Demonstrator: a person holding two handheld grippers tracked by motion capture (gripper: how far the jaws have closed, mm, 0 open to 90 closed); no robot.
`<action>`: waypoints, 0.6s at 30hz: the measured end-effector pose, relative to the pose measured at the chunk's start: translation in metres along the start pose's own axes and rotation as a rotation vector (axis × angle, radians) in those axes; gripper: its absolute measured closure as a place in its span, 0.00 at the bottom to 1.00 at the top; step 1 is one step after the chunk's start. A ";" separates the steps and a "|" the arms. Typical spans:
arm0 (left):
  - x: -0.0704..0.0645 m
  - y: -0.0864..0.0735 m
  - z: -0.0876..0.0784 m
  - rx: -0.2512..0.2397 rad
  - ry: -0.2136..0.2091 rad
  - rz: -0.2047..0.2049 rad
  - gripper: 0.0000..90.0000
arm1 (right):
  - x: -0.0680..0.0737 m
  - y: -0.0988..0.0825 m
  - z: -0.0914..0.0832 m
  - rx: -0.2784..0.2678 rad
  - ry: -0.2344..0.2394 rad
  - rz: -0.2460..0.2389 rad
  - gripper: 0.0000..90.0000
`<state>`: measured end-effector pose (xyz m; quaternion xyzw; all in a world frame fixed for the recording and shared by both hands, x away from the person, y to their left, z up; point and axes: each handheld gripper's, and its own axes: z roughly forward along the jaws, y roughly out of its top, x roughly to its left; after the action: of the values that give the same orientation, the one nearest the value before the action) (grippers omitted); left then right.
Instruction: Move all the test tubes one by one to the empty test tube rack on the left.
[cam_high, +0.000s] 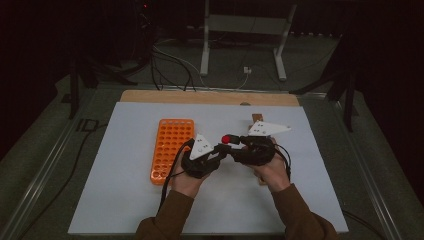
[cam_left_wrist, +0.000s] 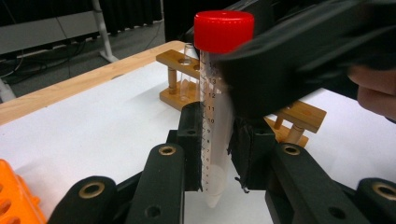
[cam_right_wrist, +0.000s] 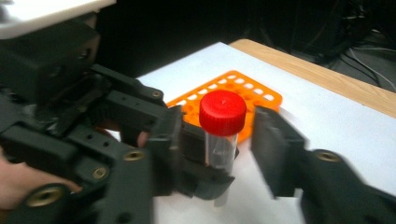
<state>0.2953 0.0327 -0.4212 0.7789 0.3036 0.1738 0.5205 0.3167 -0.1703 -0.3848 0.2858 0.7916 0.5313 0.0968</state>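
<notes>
A clear graduated tube with a red cap (cam_left_wrist: 212, 116) stands upright above the white mat, held between the two hands (cam_high: 226, 139). My left gripper (cam_left_wrist: 219, 149) is shut on the tube's lower half, both pads pressing its sides; it comes in from the left in the high view (cam_high: 218, 150). My right gripper (cam_right_wrist: 223, 140) comes from the right (cam_high: 239, 144) and stands open around the tube's upper part (cam_right_wrist: 222, 126), with its right pad clearly off the tube. The other gripper's black body (cam_right_wrist: 70, 107) is at the left of the right gripper view.
An orange tube rack (cam_high: 172, 147) with many empty holes lies on the white mat (cam_high: 125, 190) just left of the hands. A small wooden rack (cam_left_wrist: 299, 114) stands behind the tube, also at the mat's far side (cam_high: 257, 118). A wooden board edge (cam_high: 210, 96) runs beyond.
</notes>
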 end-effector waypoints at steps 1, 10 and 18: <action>0.001 0.000 -0.001 -0.003 0.005 -0.004 0.83 | -0.001 0.000 -0.001 -0.008 0.008 0.003 0.55; 0.012 0.000 -0.011 -0.031 0.044 -0.026 0.83 | -0.010 -0.008 -0.014 -0.063 -0.024 0.004 0.30; 0.025 0.000 -0.024 -0.056 0.078 -0.044 0.83 | -0.021 -0.022 -0.025 -0.072 -0.097 0.014 0.17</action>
<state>0.2998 0.0657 -0.4131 0.7497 0.3358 0.2011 0.5336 0.3144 -0.2073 -0.3968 0.3130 0.7645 0.5455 0.1417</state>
